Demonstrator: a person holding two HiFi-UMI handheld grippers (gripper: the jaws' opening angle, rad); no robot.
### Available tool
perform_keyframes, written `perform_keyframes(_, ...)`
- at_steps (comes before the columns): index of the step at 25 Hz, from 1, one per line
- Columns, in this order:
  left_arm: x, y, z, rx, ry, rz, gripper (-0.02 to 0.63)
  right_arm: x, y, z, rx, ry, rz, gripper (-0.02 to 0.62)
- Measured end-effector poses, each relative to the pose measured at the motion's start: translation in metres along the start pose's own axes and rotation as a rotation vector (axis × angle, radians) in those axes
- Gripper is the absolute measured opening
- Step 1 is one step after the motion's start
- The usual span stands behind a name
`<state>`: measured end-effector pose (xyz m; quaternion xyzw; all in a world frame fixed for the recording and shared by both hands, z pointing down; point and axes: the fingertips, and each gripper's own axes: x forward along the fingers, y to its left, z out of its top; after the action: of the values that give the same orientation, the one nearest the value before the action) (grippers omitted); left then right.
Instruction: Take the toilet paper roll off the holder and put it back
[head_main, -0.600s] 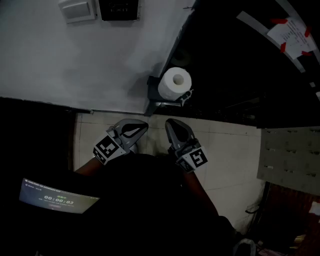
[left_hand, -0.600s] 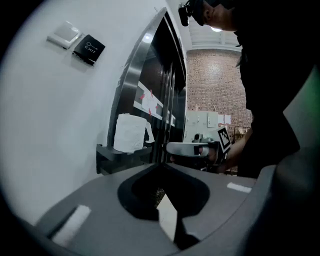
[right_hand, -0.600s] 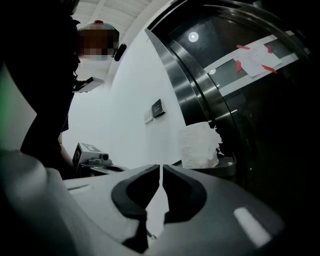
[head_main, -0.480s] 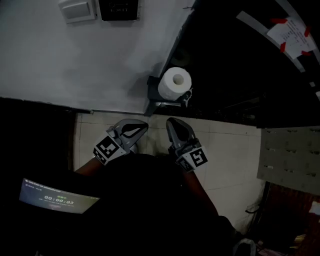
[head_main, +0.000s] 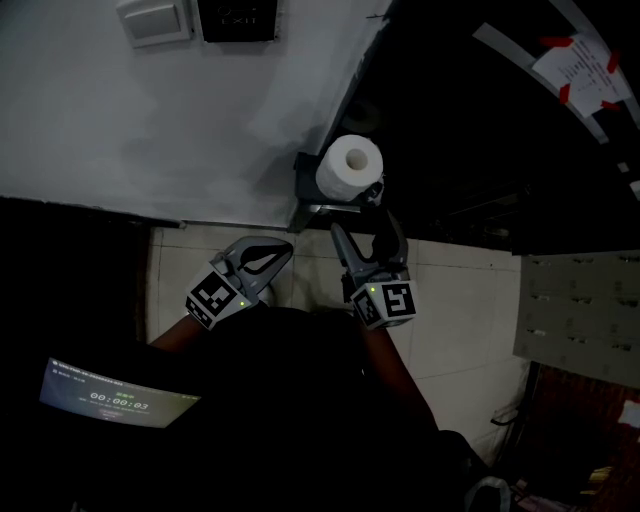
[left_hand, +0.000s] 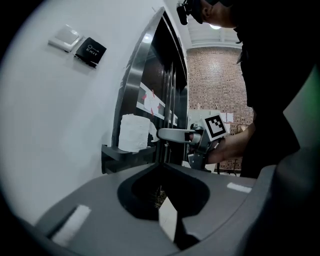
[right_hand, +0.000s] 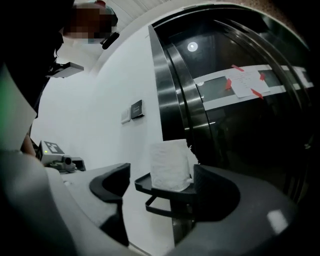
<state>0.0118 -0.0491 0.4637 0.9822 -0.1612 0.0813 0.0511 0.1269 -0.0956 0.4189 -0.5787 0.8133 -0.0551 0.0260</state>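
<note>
A white toilet paper roll stands upright on a small dark holder shelf fixed where the white wall meets the dark door frame. My right gripper is open just below it, apart from the roll. In the right gripper view the roll shows between the spread jaws, further off, on the holder. My left gripper is shut on nothing, lower left of the holder. The left gripper view shows its closed tips, the roll and the right gripper's finger.
A white switch plate and a black exit button sit on the wall above. Dark glass doors with a metal frame carry a taped paper notice. Light floor tiles lie below, a lit screen lower left.
The right gripper's jaws have opened from shut, and it has moved up a little toward the holder. The left gripper has barely moved.
</note>
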Motion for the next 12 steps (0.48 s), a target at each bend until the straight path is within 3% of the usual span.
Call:
perform_keyframes(1, 0.0, 0.0, 0.0, -0.002, 0.0, -0.001, 0.003, 0.005, -0.002, 0.002, -0.013, 0.004, -0.017, 0.424)
perform_keyframes(3, -0.001, 0.001, 0.0, -0.005, -0.002, 0.0, 0.003, 0.015, -0.004, 0.006, -0.032, 0.015, -0.034, 0.482)
perform_keyframes(12, -0.004, 0.009, -0.002, -0.01, 0.002, 0.001, 0.003, 0.068, 0.006, 0.02, -0.067, 0.08, -0.035, 0.523)
